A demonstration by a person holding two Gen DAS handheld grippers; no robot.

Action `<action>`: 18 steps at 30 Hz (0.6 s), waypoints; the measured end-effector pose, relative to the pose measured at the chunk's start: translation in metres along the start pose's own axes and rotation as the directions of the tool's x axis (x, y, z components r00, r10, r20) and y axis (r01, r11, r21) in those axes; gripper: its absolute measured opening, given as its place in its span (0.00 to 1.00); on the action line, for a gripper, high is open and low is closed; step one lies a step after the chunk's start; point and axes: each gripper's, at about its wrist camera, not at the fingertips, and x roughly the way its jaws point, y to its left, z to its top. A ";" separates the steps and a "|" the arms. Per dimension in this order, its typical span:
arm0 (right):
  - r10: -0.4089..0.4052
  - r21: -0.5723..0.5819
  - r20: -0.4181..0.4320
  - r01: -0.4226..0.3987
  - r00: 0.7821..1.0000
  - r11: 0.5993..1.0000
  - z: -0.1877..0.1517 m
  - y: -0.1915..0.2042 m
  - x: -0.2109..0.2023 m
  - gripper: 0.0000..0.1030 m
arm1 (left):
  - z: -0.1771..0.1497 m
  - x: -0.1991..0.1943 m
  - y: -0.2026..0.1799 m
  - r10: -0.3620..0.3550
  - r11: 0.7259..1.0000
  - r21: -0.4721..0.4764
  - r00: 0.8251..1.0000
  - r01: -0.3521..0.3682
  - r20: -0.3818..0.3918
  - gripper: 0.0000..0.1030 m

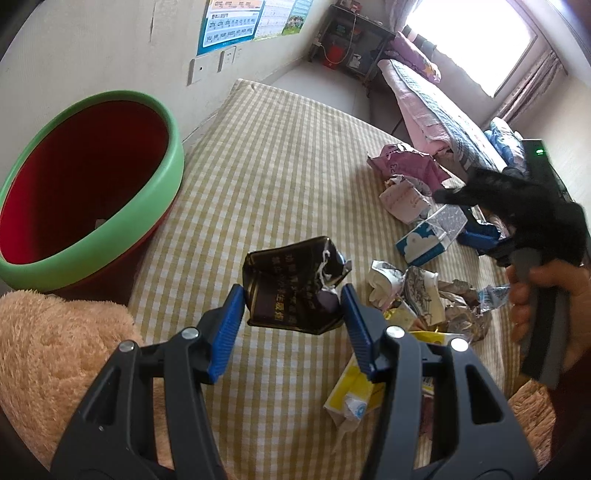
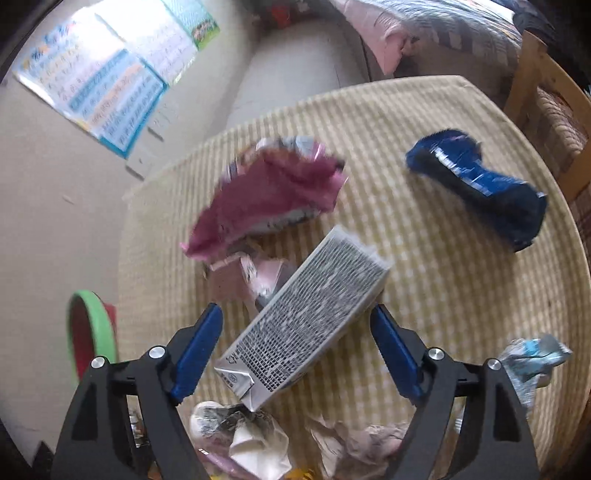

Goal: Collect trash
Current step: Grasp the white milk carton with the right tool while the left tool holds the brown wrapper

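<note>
My left claw (image 1: 293, 308) is clenched on a crumpled black packet (image 1: 293, 286) with gold lettering; both blue pads press its sides and it hangs just above the checked cloth, its torn top pointing away from me and slightly right, its long axis running roughly along my fingers. The lettering is too creased for me to read.

My right claw (image 2: 297, 349) stands released, jaws wide apart, over a grey-printed carton (image 2: 310, 325). Neither pad touches it. The carton lies flat on the cloth, its long axis slanting from lower left to upper right in my right wrist view, its folded end toward me. That whole view is smeared by motion, so the print is only a speckle. My left wrist view shows the hand (image 1: 546, 295) on the right tool's handle, partly cut off by the frame edge.

Below my right fingers a heap of crumpled paper (image 2: 258, 439) is cut off by the frame. Beyond the carton lie a pink wrapper (image 2: 273, 192) and, well apart to the right, a blue wrapper (image 2: 480, 184).

Everything rests on a yellow-and-white checked cloth (image 1: 280, 155). At its left edge stands a red bin (image 1: 85, 192) with a green rim, and nearer me a tan plush thing (image 1: 55, 354), only partly in view. Farther off are a pale wall with posters (image 1: 229, 22), a bed (image 1: 436, 103) with pink bedding, and a bright, washed-out window (image 1: 469, 40).
</note>
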 end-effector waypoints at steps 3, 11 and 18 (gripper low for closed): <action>0.002 -0.042 -0.015 -0.002 1.000 0.999 -0.010 0.006 0.012 0.76 | 0.000 0.000 0.001 0.001 1.000 -0.004 1.000 -0.001 -0.001 0.50; 0.061 -0.152 0.010 -0.059 0.998 0.987 -0.022 0.004 -0.009 0.42 | -0.002 0.000 -0.003 0.008 1.000 0.010 1.000 -0.008 -0.004 0.50; 0.005 -0.150 0.020 -0.002 1.000 0.989 -0.021 -0.005 -0.011 0.46 | -0.002 0.000 -0.005 0.014 1.000 0.015 1.000 -0.014 -0.007 0.50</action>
